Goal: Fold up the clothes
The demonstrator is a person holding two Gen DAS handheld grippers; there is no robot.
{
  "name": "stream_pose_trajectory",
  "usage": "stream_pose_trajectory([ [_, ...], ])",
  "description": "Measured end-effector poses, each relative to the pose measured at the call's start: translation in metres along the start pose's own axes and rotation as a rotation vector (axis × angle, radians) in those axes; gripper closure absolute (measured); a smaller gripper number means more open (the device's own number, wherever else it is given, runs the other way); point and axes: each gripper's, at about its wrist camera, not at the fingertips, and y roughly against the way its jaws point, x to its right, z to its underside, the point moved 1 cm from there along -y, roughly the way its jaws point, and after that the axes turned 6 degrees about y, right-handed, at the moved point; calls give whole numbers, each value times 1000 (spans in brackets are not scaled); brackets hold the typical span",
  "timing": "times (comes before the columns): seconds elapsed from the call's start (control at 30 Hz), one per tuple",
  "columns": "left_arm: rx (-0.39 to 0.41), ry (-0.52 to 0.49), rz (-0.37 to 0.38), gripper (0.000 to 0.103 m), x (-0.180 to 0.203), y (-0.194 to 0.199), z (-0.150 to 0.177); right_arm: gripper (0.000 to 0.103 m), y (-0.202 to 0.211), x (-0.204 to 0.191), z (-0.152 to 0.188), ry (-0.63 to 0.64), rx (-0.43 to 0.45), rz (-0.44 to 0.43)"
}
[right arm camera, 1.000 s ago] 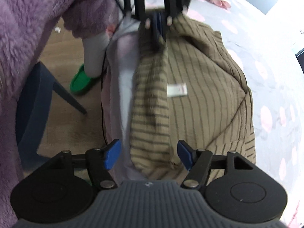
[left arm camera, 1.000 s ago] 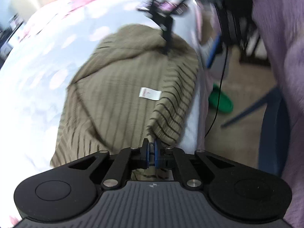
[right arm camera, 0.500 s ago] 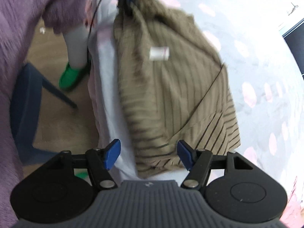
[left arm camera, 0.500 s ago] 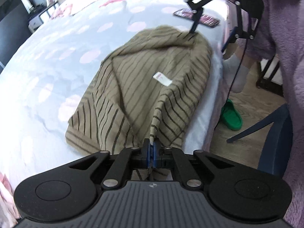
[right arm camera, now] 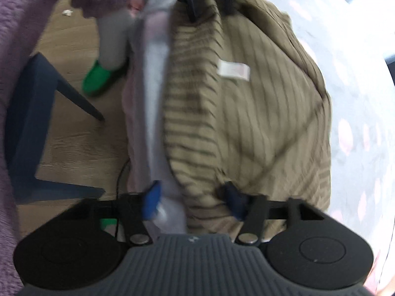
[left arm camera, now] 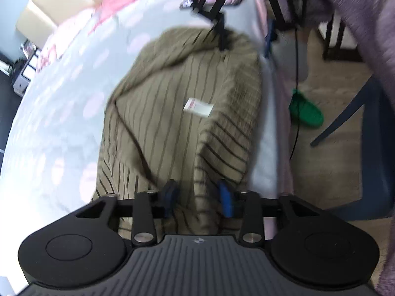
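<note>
Left-wrist view: a pale blue bedspread point(left arm camera: 59, 113) dotted with pink spots fills the left of the frame, and on it, along the bed's right edge, lies an olive-brown shirt with thin dark stripes point(left arm camera: 160, 113), partly folded, one side turned over onto the rest. A small white label point(left arm camera: 198, 107) shows near the middle of the shirt. Right of the bed is a wood-look floor point(left arm camera: 328, 172) with a dark blue chair point(left arm camera: 370, 162), a green slipper point(left arm camera: 307, 112) and a thin black cable hanging beside the mattress. A purple fleecy sleeve point(left arm camera: 365, 12) crosses the top right corner.

At the near end of the shirt the left gripper point(left arm camera: 198, 197) has just been opening; its blue-tipped fingers point(left arm camera: 226, 198) stand apart with a raised ridge of the striped cloth between them, and they do not press on it. At the far end the right gripper point(left arm camera: 243, 37) reaches down over the shirt's other end.

Right-wrist view: the shirt runs away from the camera along the bed's left edge, the label on its upper half. The right gripper's jaws have just been closing; its fingers point(right arm camera: 151, 198) stand on either side of the shirt's near edge and a strip of bedspread, with a gap visible. Motion blur hides whether the pads touch the cloth.
</note>
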Motion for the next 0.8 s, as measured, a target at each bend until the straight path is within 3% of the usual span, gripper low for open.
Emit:
stream_pose_trajectory([
  [0.1, 1, 36, 21, 94, -3, 0, 5, 82, 15, 18, 10, -130, 63, -4],
  [0.17, 15, 76, 10, 98, -7, 5, 7, 92, 27, 30, 17, -218, 110, 0],
  [0.3, 89, 217, -26, 101, -23, 23, 13, 94, 43, 55, 26, -372, 153, 68],
  [0.4, 139, 286, -113, 101, -34, 31, 14, 95, 46, 66, 24, -422, 154, 155],
  [0.53, 192, 318, -246, 101, -41, 31, 8, 95, 39, 71, 12, -405, 116, 381],
  [0.6, 202, 272, -261, 101, -33, 32, 7, 96, 42, 67, 10, -363, 118, 436],
  [0.7, 194, 173, -264, 101, -16, 30, 8, 96, 41, 53, 12, -306, 119, 413],
  [0.8, 149, 68, -237, 101, 4, 20, 9, 96, 29, 25, 10, -156, 83, 423],
])
